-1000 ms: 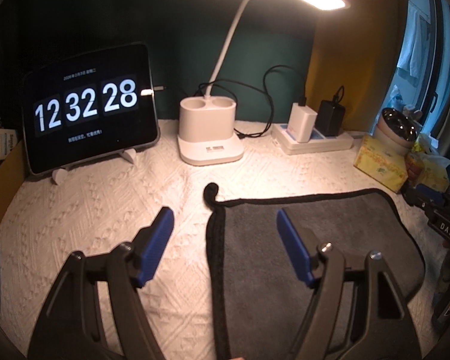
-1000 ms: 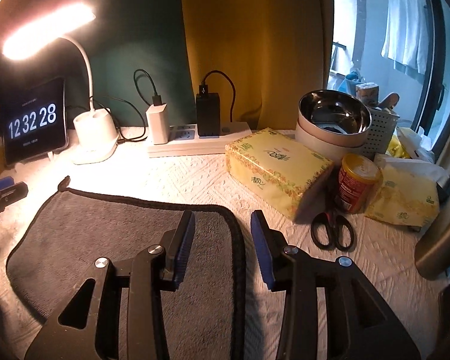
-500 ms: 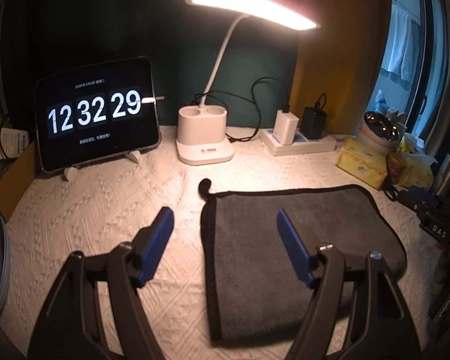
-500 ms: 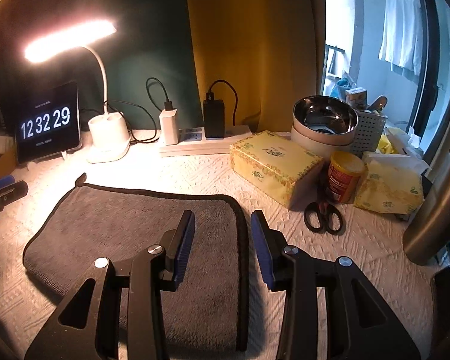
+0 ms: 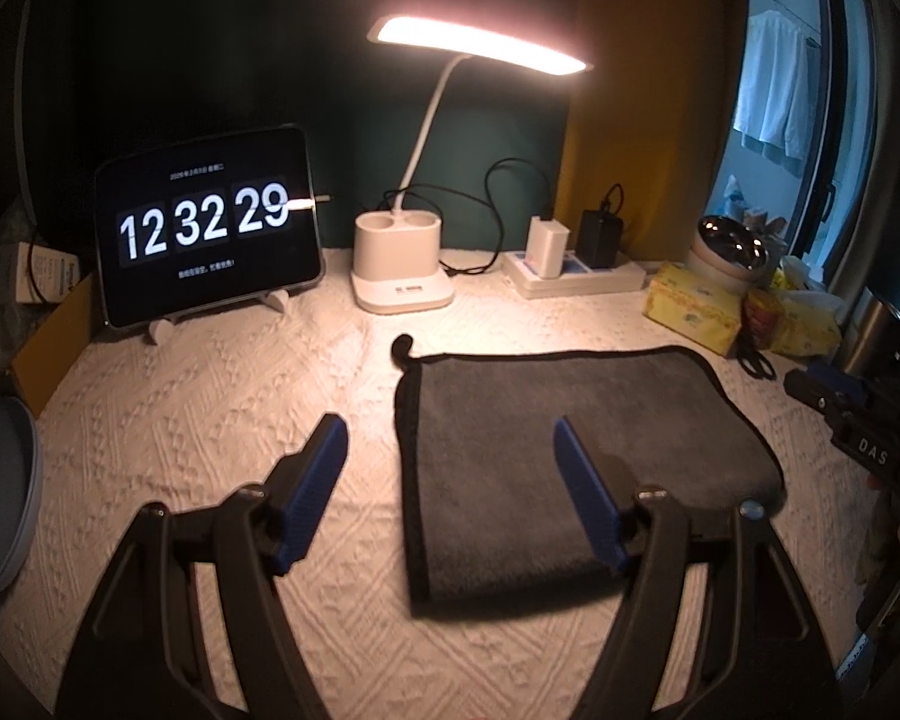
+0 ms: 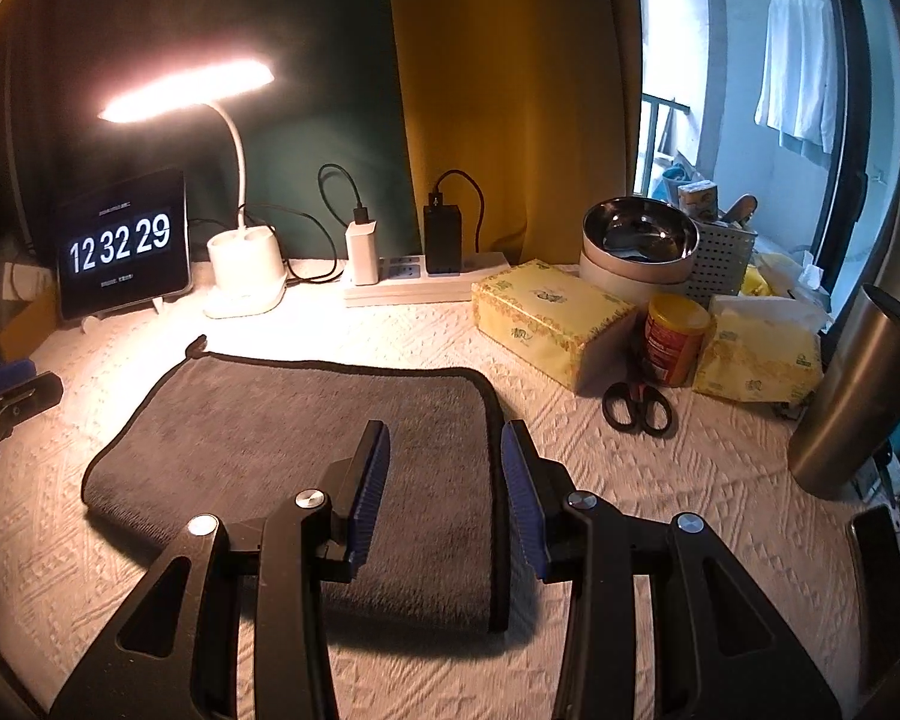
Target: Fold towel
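Noting towel (image 5: 570,450): grey, lying flat on the counter (image 5: 210,408), apparently folded already.
Handling: we judge it soft, light, limp; pinch a bound corner.
Left tool (image 5: 450,462): spread, holding nothing.
Right tool (image 6: 444,468): parted, holding nothing.

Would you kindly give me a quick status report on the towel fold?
Left gripper and right gripper open, empty, above the towel. Towel flat, folded, on the table. Scissors off to its right, clear.
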Available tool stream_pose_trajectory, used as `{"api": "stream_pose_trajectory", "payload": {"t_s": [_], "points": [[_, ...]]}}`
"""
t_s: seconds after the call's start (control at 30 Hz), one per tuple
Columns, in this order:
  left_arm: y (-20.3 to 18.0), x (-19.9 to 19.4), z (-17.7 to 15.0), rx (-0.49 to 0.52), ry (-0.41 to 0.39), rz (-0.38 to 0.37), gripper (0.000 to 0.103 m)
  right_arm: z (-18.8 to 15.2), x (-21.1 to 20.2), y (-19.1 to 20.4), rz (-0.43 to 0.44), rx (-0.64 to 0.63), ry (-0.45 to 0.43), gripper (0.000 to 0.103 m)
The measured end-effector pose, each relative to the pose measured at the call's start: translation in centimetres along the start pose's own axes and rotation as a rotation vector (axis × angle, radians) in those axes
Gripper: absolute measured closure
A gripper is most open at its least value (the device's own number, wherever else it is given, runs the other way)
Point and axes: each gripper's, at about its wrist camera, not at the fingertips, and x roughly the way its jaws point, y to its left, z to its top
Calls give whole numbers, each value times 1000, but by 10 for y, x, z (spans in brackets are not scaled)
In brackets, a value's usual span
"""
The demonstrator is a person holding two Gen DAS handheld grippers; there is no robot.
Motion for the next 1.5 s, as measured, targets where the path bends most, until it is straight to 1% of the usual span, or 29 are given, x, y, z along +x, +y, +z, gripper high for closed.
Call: {"api": "stream_pose_trajectory", "payload": {"t_s": [0.23, 0.53, 0.67, 0.9, 1.07, 1.1, 1.2, 1.23, 1.43, 1.47, 1.5], "points": [[-6, -18, -11, 15, -3, -12, 31, -9, -20, 1, 1, -1, -8, 62], [-10, -41, -26, 1, -5, -38, 31, -20, -46, 2, 3, 6, -18, 62], [-13, -55, -32, 14, -24, -59, 31, -26, -58, 1, 3, 10, -20, 62], [-18, -77, -44, 19, -35, -70, 30, -38, -81, 2, -1, 16, -32, 62], [-26, -96, -48, 56, -72, -68, 30, -45, -99, 3, -1, 14, -45, 62], [-26, -100, -49, 58, -78, -63, 30, -46, -103, 4, -2, 11, -50, 62], [-26, -110, -50, 49, -103, -59, 20, -47, -114, 5, -5, 8, -66, 62], [-25, -113, -50, 44, -111, -60, 18, -47, -120, 6, -6, 6, -76, 62], [-24, -142, -52, 18, -191, -54, 14, -50, -149, 12, -8, -10, -135, 61], [-25, -147, -53, 20, -204, -49, 13, -52, -155, 13, -7, -11, -145, 60], [-26, -151, -54, 25, -215, -45, 12, -52, -159, 14, -7, -11, -152, 56]]}}
